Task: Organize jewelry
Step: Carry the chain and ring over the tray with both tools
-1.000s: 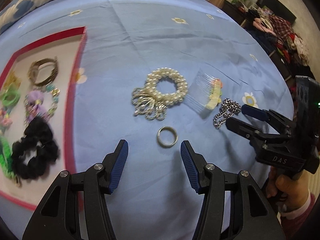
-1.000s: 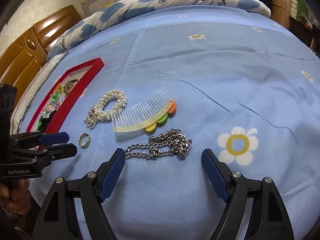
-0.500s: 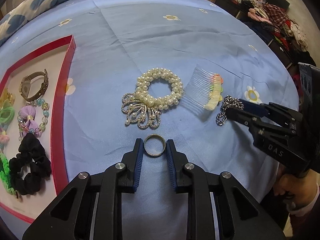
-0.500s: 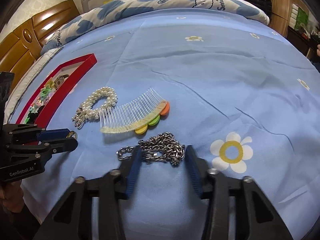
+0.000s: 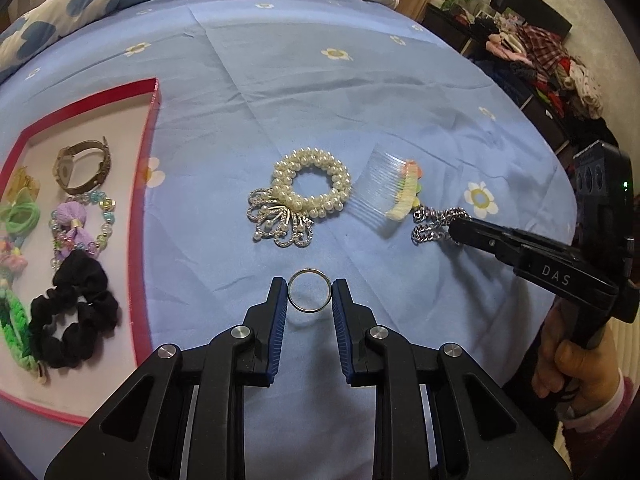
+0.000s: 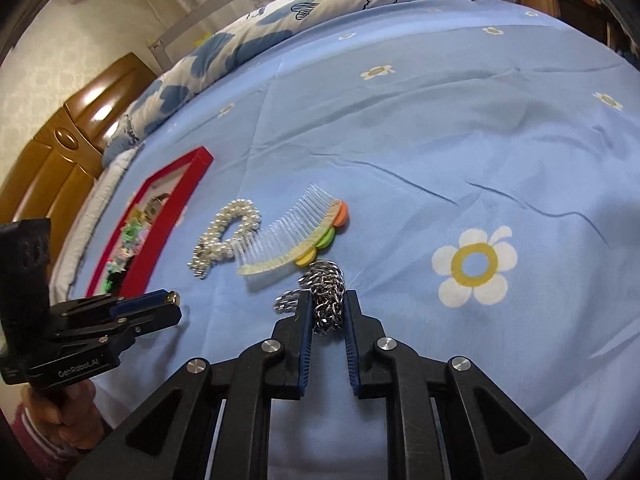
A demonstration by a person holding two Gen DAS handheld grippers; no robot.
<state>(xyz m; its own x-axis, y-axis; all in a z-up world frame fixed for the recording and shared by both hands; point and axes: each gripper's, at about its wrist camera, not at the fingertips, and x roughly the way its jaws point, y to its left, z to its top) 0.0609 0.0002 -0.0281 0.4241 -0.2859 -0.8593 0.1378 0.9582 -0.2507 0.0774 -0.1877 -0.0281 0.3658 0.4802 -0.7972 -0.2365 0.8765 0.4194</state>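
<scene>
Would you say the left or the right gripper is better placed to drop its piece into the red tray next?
Left, probably: the left gripper pinches the ring close beside the red tray, nearer than the right gripper clamping the chain.

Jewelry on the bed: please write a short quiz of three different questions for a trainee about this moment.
1. True or false: the left gripper has its jaws closed on the ring.
2. Which item does the right gripper hold? A) comb B) chain C) pearl bracelet
3. Fill in: the watch lies inside the red ____.

Key:
1. True; the ring sits between the blue pads.
2. B; the comb and pearl bracelet lie free on the sheet.
3. Tray.
</scene>
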